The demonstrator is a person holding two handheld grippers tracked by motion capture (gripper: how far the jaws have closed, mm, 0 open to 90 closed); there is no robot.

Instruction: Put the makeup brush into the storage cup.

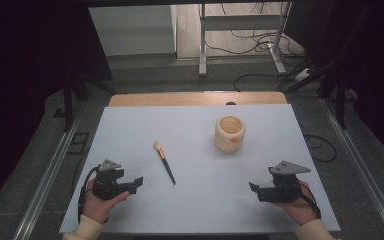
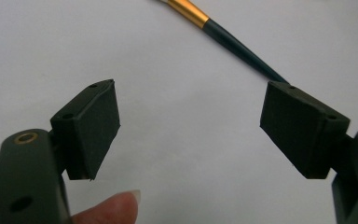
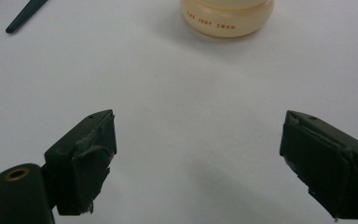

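White sheeting covers the tabletop [image 1: 200, 210] I am working over, with a strip of bare wood showing along its far edge. Most of this surface lies open: a broad bare stretch runs between my two hands along the near edge, and more bare room sits behind and to both sides of the things on it.

The cream jar [image 1: 230, 133] is the bulkiest thing, standing upright right of centre, well clear of the far edge and the right edge. In the right gripper view it stands ahead of the jaws [image 3: 227, 16], with bare sheet all the way to it.

My right hand-held gripper [image 1: 254, 189] rests near the front right corner, pointing inward, jaws spread wide with nothing between them. My left hand-held gripper [image 1: 137, 182] sits near the front left, also pointing inward, jaws wide and empty.

The makeup brush [image 1: 164, 162] lies flat left of centre, its pale head toward the far side and its dark handle slanting toward me. The handle's end lies just beside the left gripper's tip; in the left gripper view the handle [image 2: 233, 39] runs down behind one jaw, and I cannot tell whether they touch.
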